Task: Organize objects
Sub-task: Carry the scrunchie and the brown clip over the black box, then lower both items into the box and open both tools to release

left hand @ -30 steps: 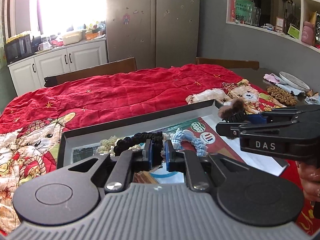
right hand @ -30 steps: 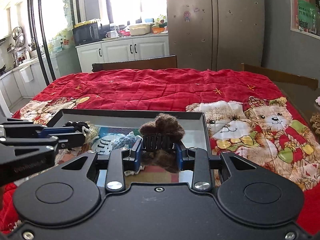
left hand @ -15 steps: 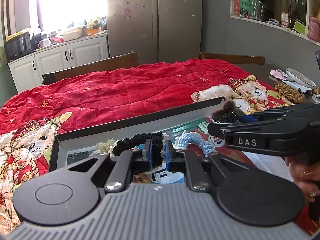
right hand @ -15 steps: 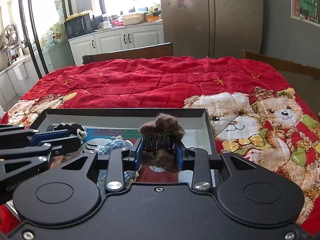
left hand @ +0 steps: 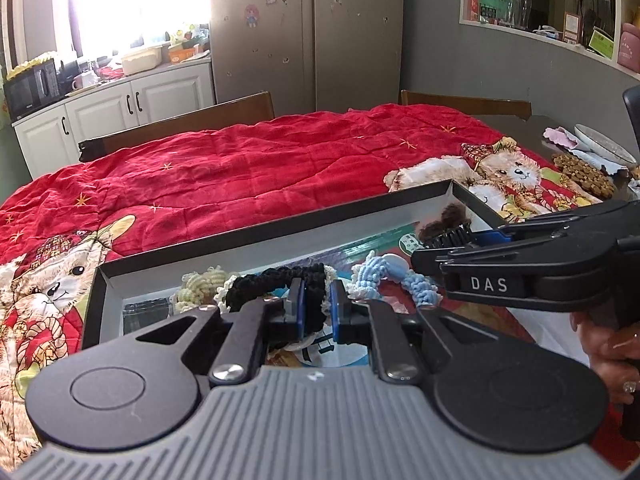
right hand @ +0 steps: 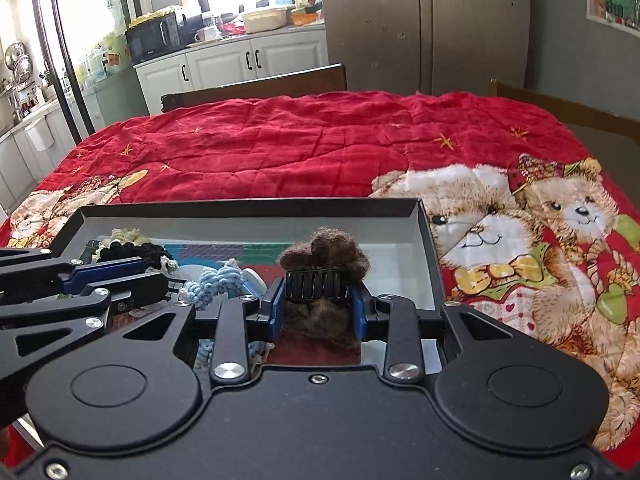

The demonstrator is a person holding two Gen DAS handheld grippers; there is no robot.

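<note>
Lower left of the right wrist view: our left gripper (right hand: 160, 276) is clamped on the black scrunchie (left hand: 276, 284) over the tray (right hand: 248, 205). It looks soft, light and springy, so we pinch across the band. Centre: our right gripper (right hand: 318, 308) grips the brown fuzzy hair clip (right hand: 324, 256) by its stiff toothed base; the fluff would give.

- Left wrist view looks close over the left gripper (left hand: 315, 312), angled down at the tray (left hand: 248, 236).
- Right wrist view does likewise from alongside; both share that tray (right hand: 248, 205).
</note>
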